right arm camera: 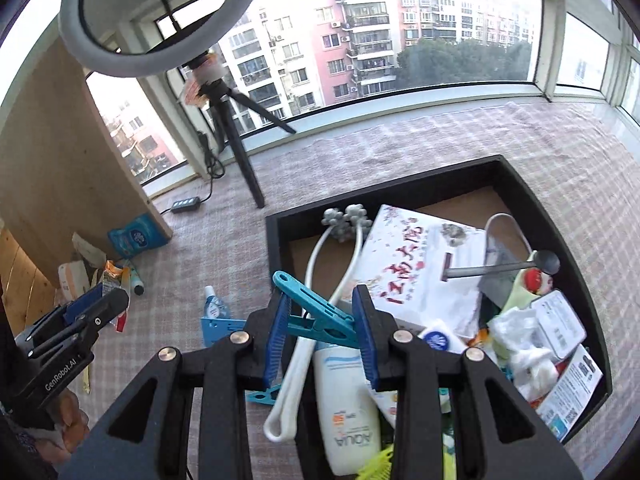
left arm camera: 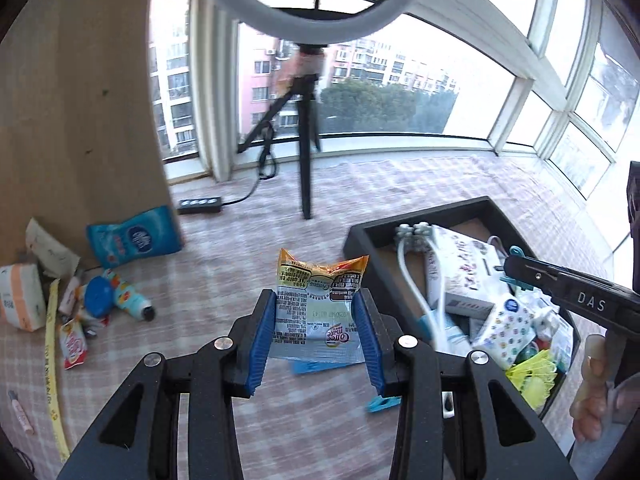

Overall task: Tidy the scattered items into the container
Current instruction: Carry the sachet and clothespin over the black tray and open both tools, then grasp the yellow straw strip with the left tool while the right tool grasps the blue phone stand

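My left gripper (left arm camera: 315,322) is shut on a snack packet (left arm camera: 318,304), held upright above the checked cloth, left of the black container (left arm camera: 360,236). My right gripper (right arm camera: 324,330) is shut on a teal clothes peg (right arm camera: 316,312), held over the container's near left rim (right arm camera: 276,248). The container holds a white box (right arm camera: 420,276), a white massager (right arm camera: 320,252), a sunscreen bottle (right arm camera: 348,412) and several other items. The right gripper also shows in the left wrist view (left arm camera: 516,266), and the left gripper in the right wrist view (right arm camera: 108,304).
Scattered items lie at the left: a blue wipes pack (left arm camera: 136,236), a tissue pack (left arm camera: 22,300), a small bottle (left arm camera: 128,298), a yellow tape (left arm camera: 52,364). A teal peg (left arm camera: 384,403) and a blue card (right arm camera: 220,328) lie near the container. A ring-light tripod (left arm camera: 304,152) and a wooden panel (left arm camera: 80,120) stand behind.
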